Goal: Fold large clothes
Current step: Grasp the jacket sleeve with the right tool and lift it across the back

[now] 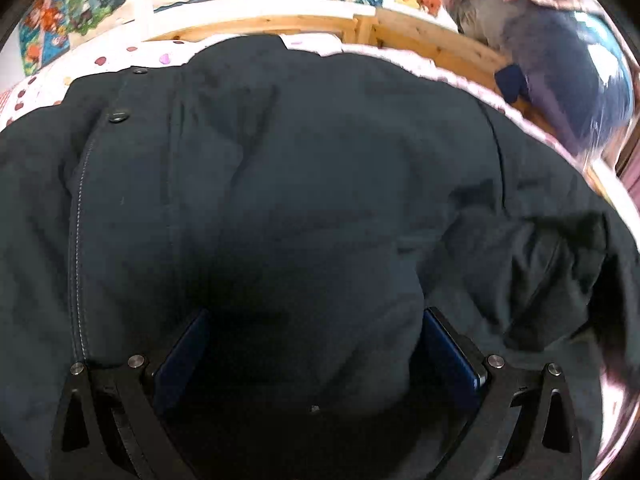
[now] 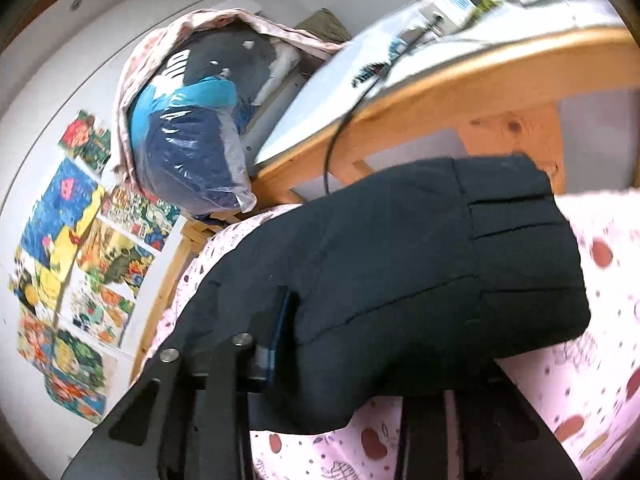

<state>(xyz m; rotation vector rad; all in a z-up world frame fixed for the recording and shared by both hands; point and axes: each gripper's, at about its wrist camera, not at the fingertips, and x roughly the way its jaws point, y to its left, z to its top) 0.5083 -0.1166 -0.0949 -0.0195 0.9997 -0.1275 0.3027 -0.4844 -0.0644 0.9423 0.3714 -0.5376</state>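
A dark navy padded jacket [image 1: 304, 168] lies spread over the bed and fills the left wrist view, with its snap buttons [image 1: 119, 117] and zip seam at the left. My left gripper [image 1: 316, 332] points down into it; its blue pads [image 1: 452, 352] stand wide apart and a bulge of the fabric fills the gap between them. In the right wrist view one jacket sleeve [image 2: 460, 256] with a ribbed cuff runs away from the camera, lifted off the sheet. My right gripper [image 2: 344, 344] is shut on that sleeve. One blue pad [image 2: 282, 332] shows against the cloth; the other finger is hidden under it.
The bed has a pink sheet [image 2: 600, 320] with red prints and a wooden frame [image 1: 304, 26]. Colourful pictures [image 2: 80, 260] hang on the wall. A plastic-wrapped bundle of clothes [image 2: 188, 132] sits at the bed's end, beside a desk [image 2: 460, 76] with devices and a black cable.
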